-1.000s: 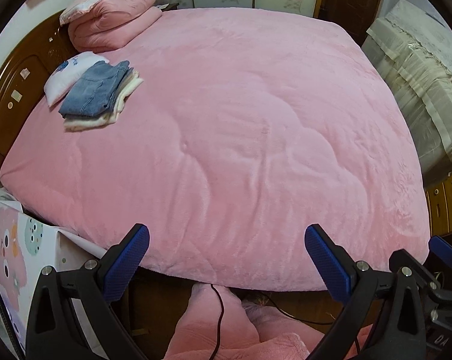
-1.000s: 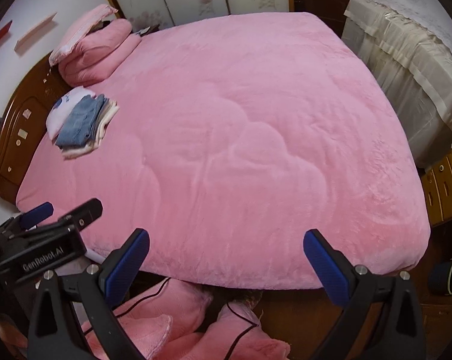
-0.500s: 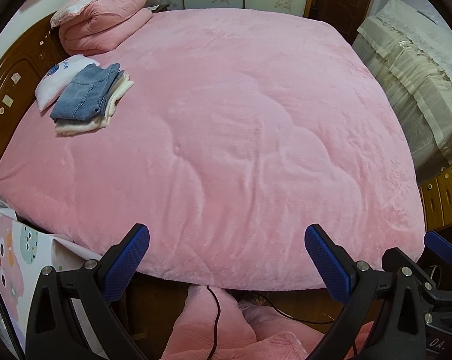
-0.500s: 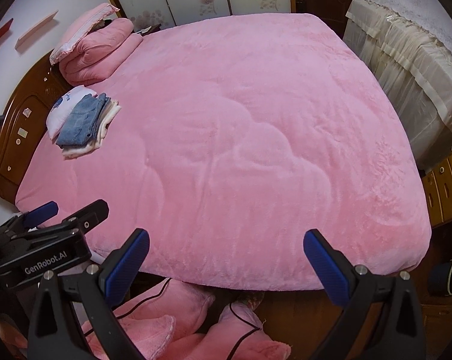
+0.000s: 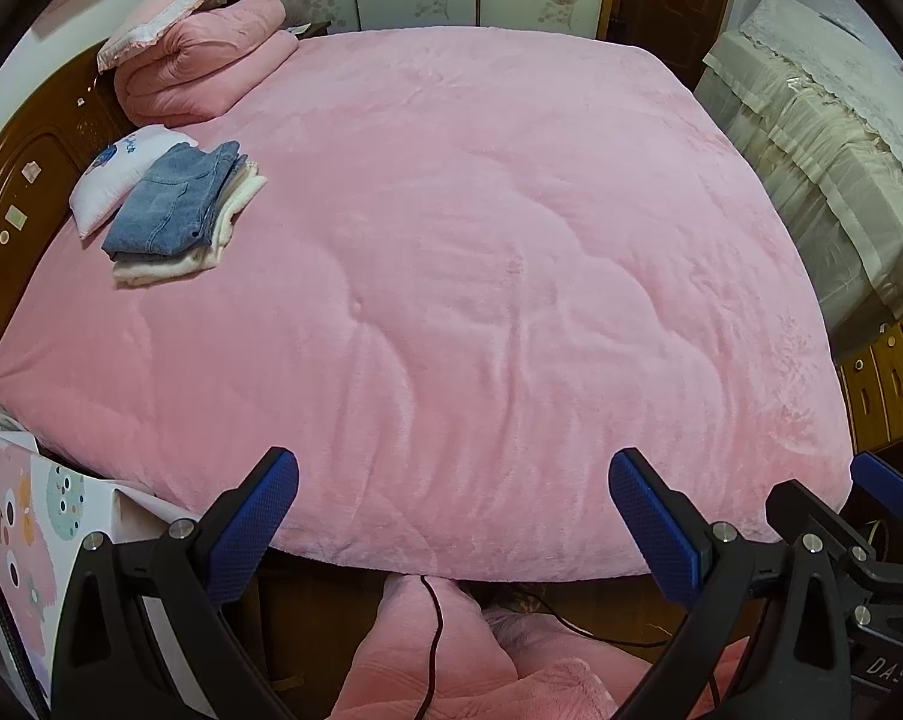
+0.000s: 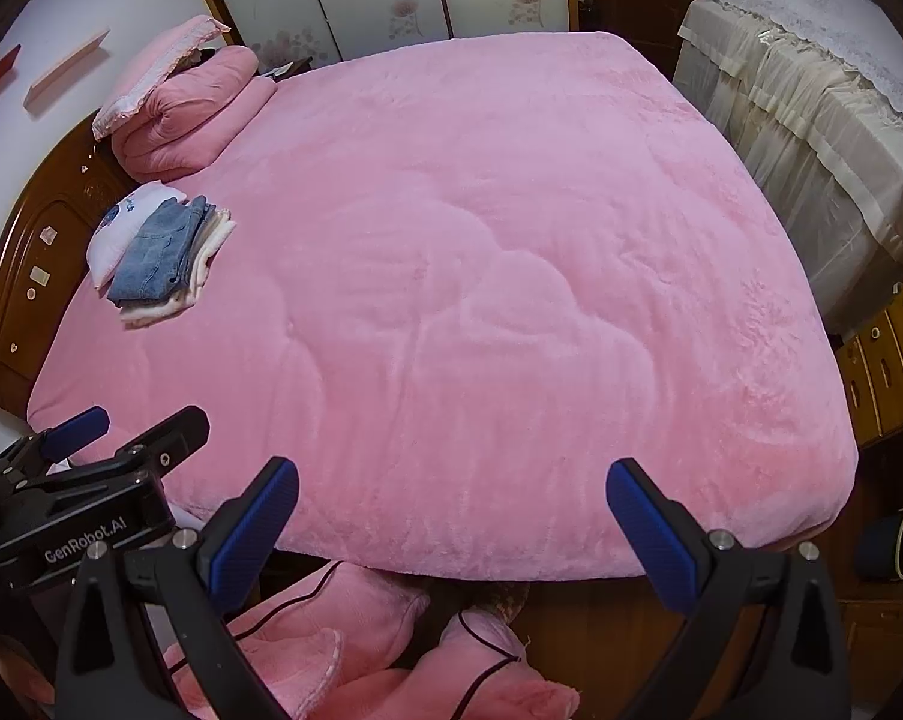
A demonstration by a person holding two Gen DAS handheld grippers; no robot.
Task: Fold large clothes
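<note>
The bed's pink cover point(image 5: 481, 276) is soft, matt plush, with folded blue denim point(image 5: 175, 204) near its headboard edge. The headboard point(image 5: 13, 192) is glossy dark wood. The tongs' pads point(image 5: 253, 522) are blue, finely textured rubber on matt black plastic.

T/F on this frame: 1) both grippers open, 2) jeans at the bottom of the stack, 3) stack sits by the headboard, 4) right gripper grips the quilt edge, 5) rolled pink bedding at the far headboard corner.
1. True. The left gripper and right gripper hold nothing, fingers spread.
2. False. The jeans lie on top of the cream clothes.
3. True. The stack sits near the headboard, against a white pillow.
4. False. It hangs clear of the quilt.
5. True. The rolled bedding lies there.
</note>
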